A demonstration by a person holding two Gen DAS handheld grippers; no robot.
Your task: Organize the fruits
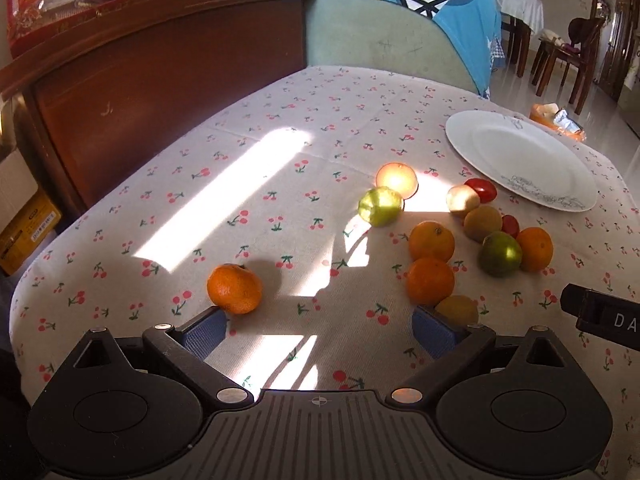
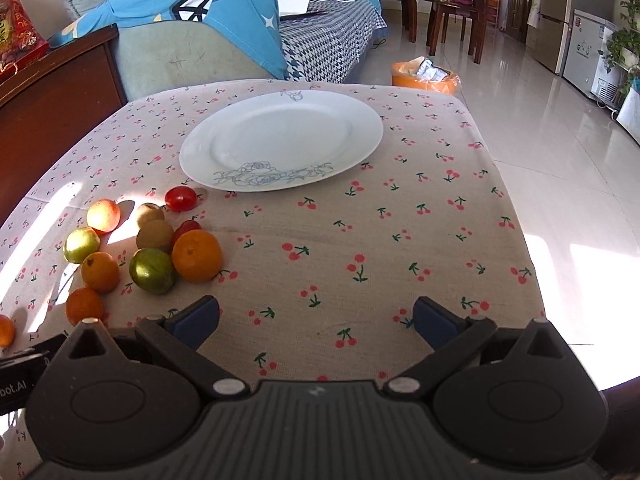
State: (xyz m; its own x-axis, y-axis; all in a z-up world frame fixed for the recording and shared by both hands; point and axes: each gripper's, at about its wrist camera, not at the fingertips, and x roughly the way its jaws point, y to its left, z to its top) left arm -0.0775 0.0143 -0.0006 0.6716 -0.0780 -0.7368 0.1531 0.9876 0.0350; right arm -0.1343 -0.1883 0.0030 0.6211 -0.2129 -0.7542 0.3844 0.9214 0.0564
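Observation:
A white plate [image 2: 280, 140] with a grey flower drawing lies bare on the cherry-print tablecloth [image 2: 360, 240]; the left wrist view shows the plate [image 1: 520, 156] at the far right. Left of it lies a loose group of fruit: oranges [image 2: 197, 255], a green fruit [image 2: 152, 271], a red tomato [image 2: 180, 198], brown kiwis [image 2: 155, 235]. One orange [image 1: 235, 289] sits apart, just beyond my left gripper's left fingertip. My left gripper [image 1: 320, 330] is open, with nothing between its fingers. My right gripper [image 2: 316, 322] is open over bare cloth, right of the fruit.
A dark wooden cabinet [image 1: 160, 72] stands along the table's far left side. A green sofa with a blue cloth [image 2: 192, 20] is behind the table. An orange bin [image 2: 424, 76] sits on the tiled floor beyond the far edge. Sunlight patches cross the cloth.

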